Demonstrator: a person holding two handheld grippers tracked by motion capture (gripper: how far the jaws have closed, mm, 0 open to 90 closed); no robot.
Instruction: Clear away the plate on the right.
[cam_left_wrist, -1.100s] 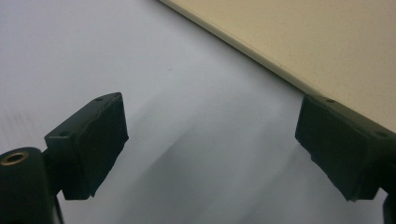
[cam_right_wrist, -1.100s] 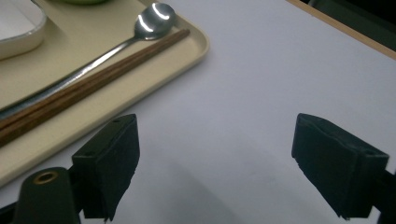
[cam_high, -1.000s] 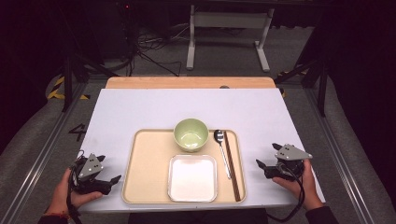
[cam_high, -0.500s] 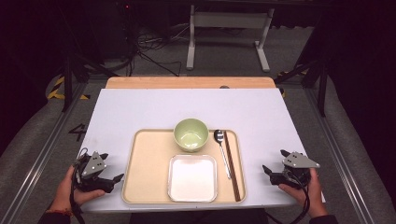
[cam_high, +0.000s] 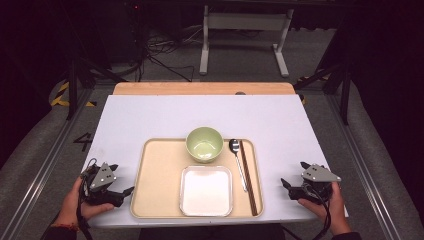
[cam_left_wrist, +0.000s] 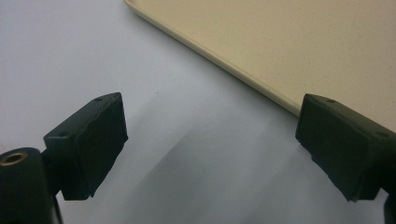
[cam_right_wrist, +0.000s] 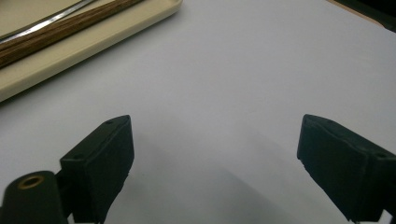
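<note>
A beige tray (cam_high: 160, 172) lies at the table's near middle. On it stand a green bowl (cam_high: 204, 143), a white square plate (cam_high: 206, 190), a metal spoon (cam_high: 238, 161) and brown chopsticks (cam_high: 248, 175). My left gripper (cam_high: 125, 192) rests on the white tabletop just left of the tray, open and holding nothing; its view shows the tray edge (cam_left_wrist: 243, 70) past the jaws. My right gripper (cam_high: 285, 186) rests right of the tray, open and holding nothing. The tray rim (cam_right_wrist: 93, 39) and chopsticks (cam_right_wrist: 56, 30) sit at the upper left of its view.
The white table surface (cam_high: 200, 115) stretches bare behind the tray, with a wooden strip (cam_high: 200, 88) along its far edge. A metal stand (cam_high: 245, 30) and cables lie on the dark floor beyond. Rails run along both table sides.
The right gripper has moved down toward the near table edge and settled there. The left gripper has shifted slightly nearer the tray.
</note>
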